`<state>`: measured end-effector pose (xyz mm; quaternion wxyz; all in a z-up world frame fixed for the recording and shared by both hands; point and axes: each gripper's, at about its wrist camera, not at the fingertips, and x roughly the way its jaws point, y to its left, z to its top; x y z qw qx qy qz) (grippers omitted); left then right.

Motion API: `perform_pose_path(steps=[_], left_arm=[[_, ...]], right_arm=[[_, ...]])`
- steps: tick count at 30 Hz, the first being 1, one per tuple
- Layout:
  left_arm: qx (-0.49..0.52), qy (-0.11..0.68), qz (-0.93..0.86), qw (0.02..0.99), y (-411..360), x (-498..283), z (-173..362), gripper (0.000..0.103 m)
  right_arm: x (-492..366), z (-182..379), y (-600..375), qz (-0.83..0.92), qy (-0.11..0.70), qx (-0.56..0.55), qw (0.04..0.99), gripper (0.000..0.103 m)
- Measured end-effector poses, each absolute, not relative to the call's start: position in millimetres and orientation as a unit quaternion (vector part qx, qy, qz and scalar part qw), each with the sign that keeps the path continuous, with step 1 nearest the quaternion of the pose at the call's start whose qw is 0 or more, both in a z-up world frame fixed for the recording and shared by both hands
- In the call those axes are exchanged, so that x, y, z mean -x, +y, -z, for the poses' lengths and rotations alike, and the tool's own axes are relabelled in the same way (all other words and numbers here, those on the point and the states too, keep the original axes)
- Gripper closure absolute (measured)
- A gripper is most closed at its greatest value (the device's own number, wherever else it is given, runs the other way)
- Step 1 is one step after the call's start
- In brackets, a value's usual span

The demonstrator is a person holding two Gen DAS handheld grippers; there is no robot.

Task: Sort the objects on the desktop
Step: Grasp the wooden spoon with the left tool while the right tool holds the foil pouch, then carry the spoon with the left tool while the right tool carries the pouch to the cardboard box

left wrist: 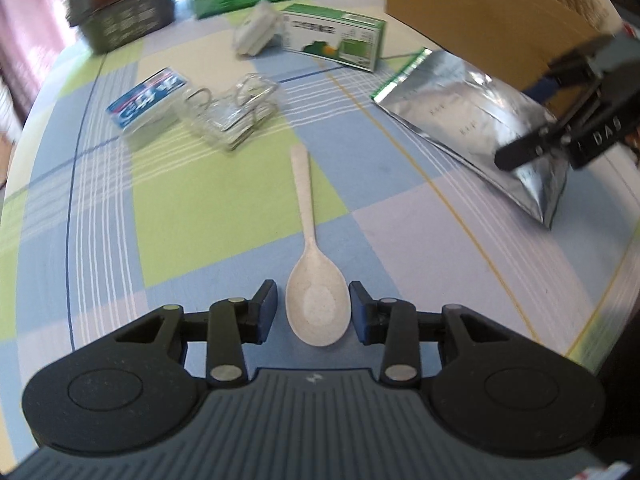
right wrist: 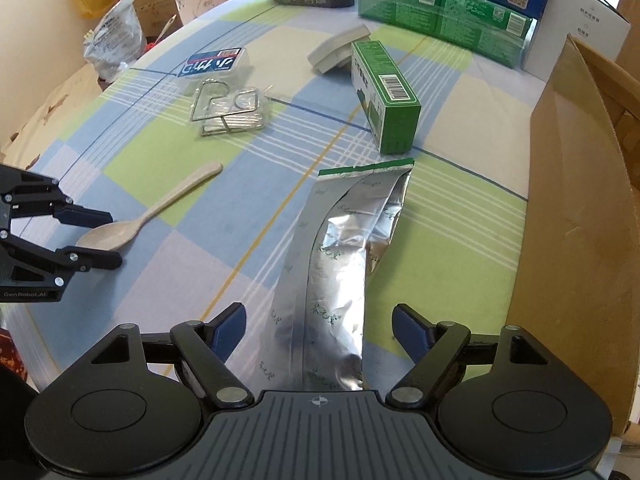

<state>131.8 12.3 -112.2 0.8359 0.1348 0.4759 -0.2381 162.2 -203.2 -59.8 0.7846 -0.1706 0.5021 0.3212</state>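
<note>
Between the left jaws: spoon (left wrist: 318,312) bowl, untouched.

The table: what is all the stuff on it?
spoon: one, cream, between the left gripper's fingers
foil pouch: one, silver, between the right gripper's fingers
green carton: one, lying mid-table
wire rack: one, metal, beside a blue-labelled clear box
grey-white block: one, behind the carton
cardboard box: one, brown, right edge
tablecloth: checked blue, green
left gripper: open, black
right gripper: open, black
</note>
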Motion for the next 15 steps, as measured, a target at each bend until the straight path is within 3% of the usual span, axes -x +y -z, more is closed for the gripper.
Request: perform_pose_path(steps=[4, 15], left_arm=[[-0.125, 0.476, 0.223, 0.841, 11.0, -128.3, 112.0, 0.075], [-0.133, 0.467, 0.214, 0.847, 2.5, -126.4, 112.8, 0.075]], right_arm=[[-163.1, 62.6, -197.4, -0.317, 0.506, 0.176, 0.783, 0.023], [-183.4, 81.6, -174.8, -0.302, 0.542, 0.187, 0.761, 0.022]])
